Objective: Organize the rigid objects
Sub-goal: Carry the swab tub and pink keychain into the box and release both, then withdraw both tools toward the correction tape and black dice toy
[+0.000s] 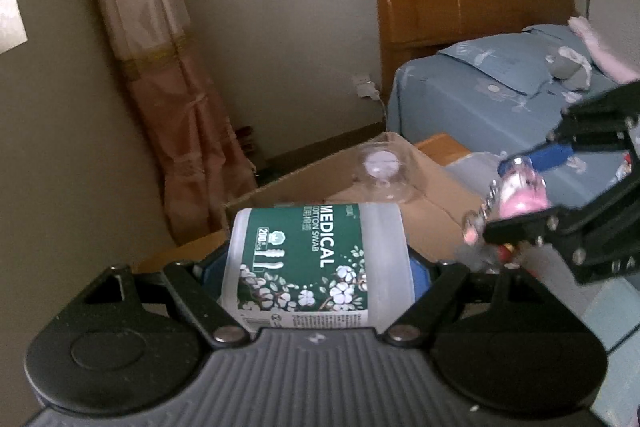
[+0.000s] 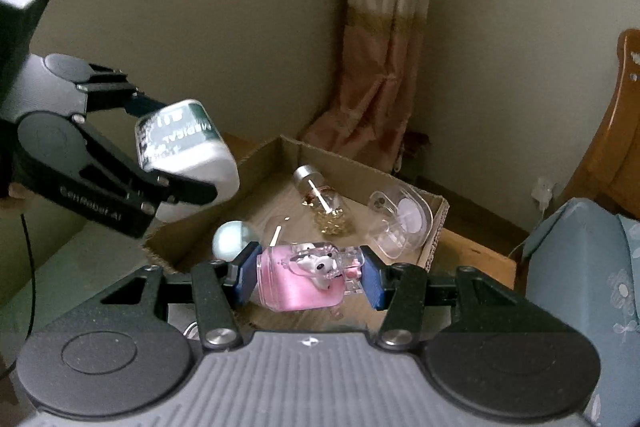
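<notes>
Both grippers are carrying loads toward the cardboard box.

Left gripper is clamping the cotton swab tub across its width, jaws standing fairly wide on it. The tub's long axis is lying crosswise to the fingers, label text running sideways.

Right gripper is gripping the pink bottle, pads pressing on both ends, so the bottle's long axis is running 9-to-3 between the fingers.

Key relation, from the right wrist view: the box is sitting at 12 o'clock, just beyond the bottle and below it. The right gripper looks nearer to the open box floor; the left one is hanging at about 10 o'clock over the box's near-left corner.

Already lying in the box: glass vial, clear case, pale ball at the near edge.

Judgement: the drop needs a forward-and-down move, and the free floor is at centre-left, between ball and vial.
</notes>
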`<state>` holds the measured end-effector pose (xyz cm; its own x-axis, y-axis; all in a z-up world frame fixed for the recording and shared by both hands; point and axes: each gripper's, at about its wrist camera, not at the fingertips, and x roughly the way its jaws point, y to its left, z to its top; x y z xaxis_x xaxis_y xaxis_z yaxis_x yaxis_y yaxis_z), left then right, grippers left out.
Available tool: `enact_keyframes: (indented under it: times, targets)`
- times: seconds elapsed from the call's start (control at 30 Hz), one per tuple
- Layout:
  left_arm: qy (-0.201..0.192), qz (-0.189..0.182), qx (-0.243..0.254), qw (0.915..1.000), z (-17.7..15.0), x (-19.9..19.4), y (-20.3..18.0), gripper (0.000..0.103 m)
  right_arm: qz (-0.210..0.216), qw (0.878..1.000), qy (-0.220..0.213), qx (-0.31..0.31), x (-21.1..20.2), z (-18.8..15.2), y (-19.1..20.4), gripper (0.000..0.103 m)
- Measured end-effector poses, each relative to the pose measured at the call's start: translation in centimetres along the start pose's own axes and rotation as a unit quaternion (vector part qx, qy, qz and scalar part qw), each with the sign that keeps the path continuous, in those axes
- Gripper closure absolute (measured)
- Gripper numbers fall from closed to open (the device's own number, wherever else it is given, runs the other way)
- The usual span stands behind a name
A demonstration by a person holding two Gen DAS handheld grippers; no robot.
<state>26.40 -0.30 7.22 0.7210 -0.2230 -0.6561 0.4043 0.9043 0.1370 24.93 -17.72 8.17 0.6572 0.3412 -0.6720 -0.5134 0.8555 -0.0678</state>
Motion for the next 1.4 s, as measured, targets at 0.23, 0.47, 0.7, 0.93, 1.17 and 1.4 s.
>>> enact_keyframes:
  times: [0.23, 0.47, 0.7, 0.93, 1.17, 1.4]
  targets:
    - [0.013, 0.003, -0.015, 0.9998, 1.2, 3.2, 0.9, 0.021, 0.003, 1.000, 0.029, 0.011, 3.1, -0.4, -0.5, 0.046]
    - [0.026, 0.000, -0.024, 0.9994, 1.8, 5.2, 0.9, 0.021, -0.002, 1.000, 0.015, 0.006, 2.2, -0.8, -0.3, 0.008]
    - [0.037, 0.005, -0.035, 0.9987, 2.3, 7.1, 1.1, 0.021, -0.007, 1.000, 0.016, 0.010, 1.0, -1.8, -0.2, 0.003]
    - [0.037, 0.031, -0.053, 0.9974, 2.4, 8.8, 1.7, 0.008, -0.017, 1.000, 0.018, 0.017, 0.1, -2.7, -0.2, 0.002]
    - [0.045, 0.016, -0.059, 0.9971, 1.5, 7.7, 1.9, 0.008, -0.013, 1.000, 0.012, 0.018, -0.4, -3.2, 0.4, 0.000]
    - [0.034, 0.018, -0.052, 0.9979, 0.6, 5.2, 1.1, 0.005, -0.016, 0.999, 0.011, 0.026, -1.0, -4.1, 1.4, 0.000]
